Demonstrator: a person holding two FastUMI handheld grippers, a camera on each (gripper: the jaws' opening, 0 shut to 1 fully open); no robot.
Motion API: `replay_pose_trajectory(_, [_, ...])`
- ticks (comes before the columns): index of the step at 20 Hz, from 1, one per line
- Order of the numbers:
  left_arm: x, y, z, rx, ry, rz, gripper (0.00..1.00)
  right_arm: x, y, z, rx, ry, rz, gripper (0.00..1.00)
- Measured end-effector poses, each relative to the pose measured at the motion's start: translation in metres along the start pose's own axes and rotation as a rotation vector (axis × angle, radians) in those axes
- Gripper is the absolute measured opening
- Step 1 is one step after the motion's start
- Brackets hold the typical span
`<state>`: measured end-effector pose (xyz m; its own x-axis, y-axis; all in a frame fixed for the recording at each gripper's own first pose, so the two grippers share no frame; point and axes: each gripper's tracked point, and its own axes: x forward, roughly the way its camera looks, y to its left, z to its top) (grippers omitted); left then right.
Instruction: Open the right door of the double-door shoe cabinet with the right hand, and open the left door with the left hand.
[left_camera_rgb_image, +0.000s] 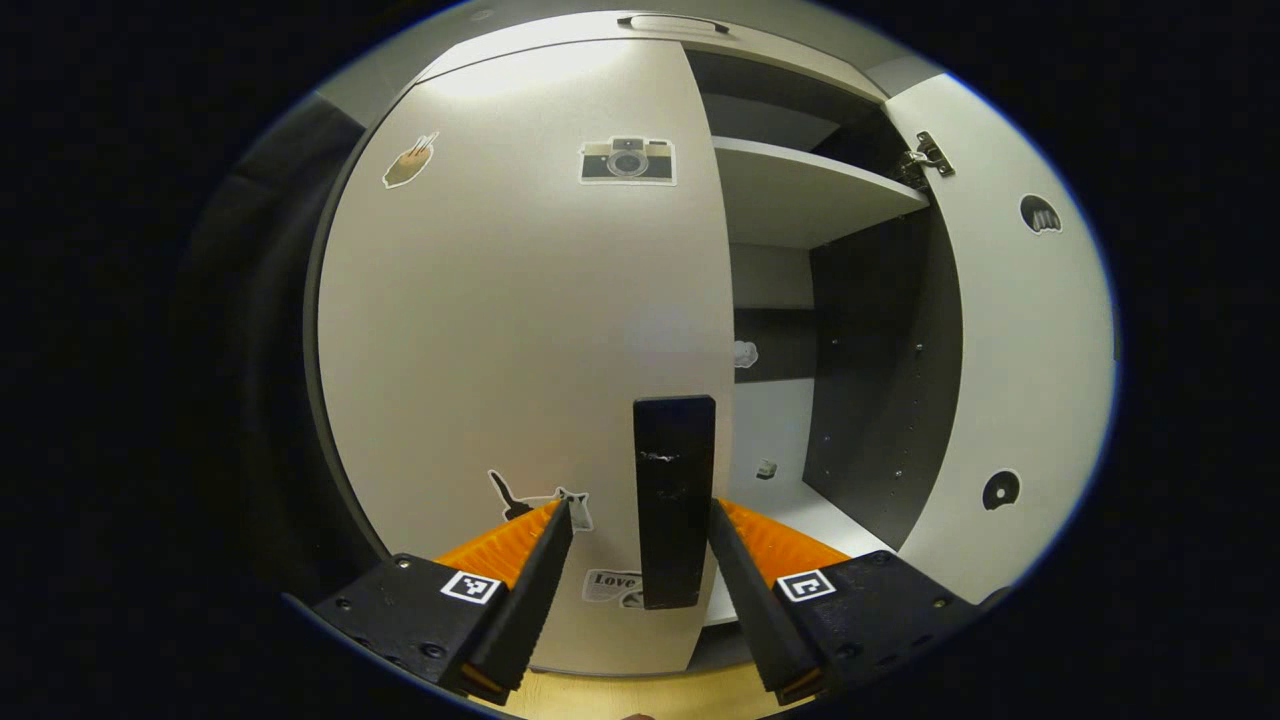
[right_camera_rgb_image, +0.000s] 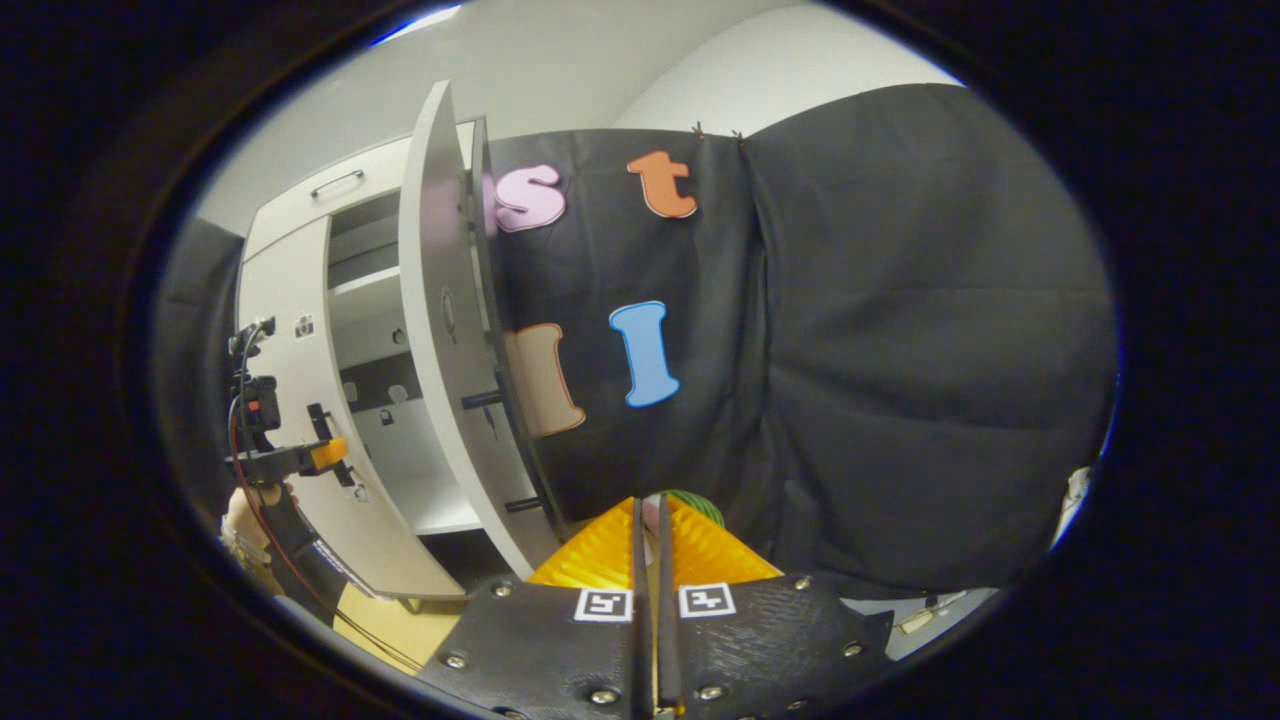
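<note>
The shoe cabinet's left door (left_camera_rgb_image: 520, 320) is closed, pale with several stickers on it. Its black upright handle (left_camera_rgb_image: 675, 500) stands between the fingers of my left gripper (left_camera_rgb_image: 640, 512), which is open around it; the right-hand fingertip (left_camera_rgb_image: 722, 520) is right beside the handle. The right door (left_camera_rgb_image: 1010, 350) is swung wide open, showing a shelf (left_camera_rgb_image: 800, 190) inside. In the right gripper view, the open right door (right_camera_rgb_image: 440, 330) stands edge-on at the left, and my right gripper (right_camera_rgb_image: 648, 520) is shut on nothing, away from the cabinet. The left gripper (right_camera_rgb_image: 325, 455) sits at the left door (right_camera_rgb_image: 290, 370).
Black booth cloth (right_camera_rgb_image: 900, 380) hangs behind and to the right of the open door. A hand (right_camera_rgb_image: 245, 515) holds the left gripper, with a cable trailing from it. Wooden floor (right_camera_rgb_image: 380, 620) lies under the cabinet. A small greenish thing (right_camera_rgb_image: 695, 500) peeks from behind the right fingertips.
</note>
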<state>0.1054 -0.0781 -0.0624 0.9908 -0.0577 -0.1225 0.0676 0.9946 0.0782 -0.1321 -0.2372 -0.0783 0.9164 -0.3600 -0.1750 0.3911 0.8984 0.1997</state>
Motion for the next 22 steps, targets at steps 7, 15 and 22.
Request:
replay_pose_trajectory(7, [0.005, 0.002, -0.001, -0.012, -0.028, 0.058, 0.78, 0.004, 0.003, 0.0, -0.017, 0.013, 0.001, 0.03])
replay_pose_trajectory(15, [0.004, -0.015, -0.001, -0.004, -0.039, -0.015, 0.34, 0.006, 0.016, -0.009, -0.043, 0.046, 0.044, 0.03])
replay_pose_trajectory(22, [-0.009, -0.015, -0.003, -0.047, -0.021, -0.07, 0.25, 0.003, 0.024, -0.011, -0.078, 0.06, 0.07, 0.03])
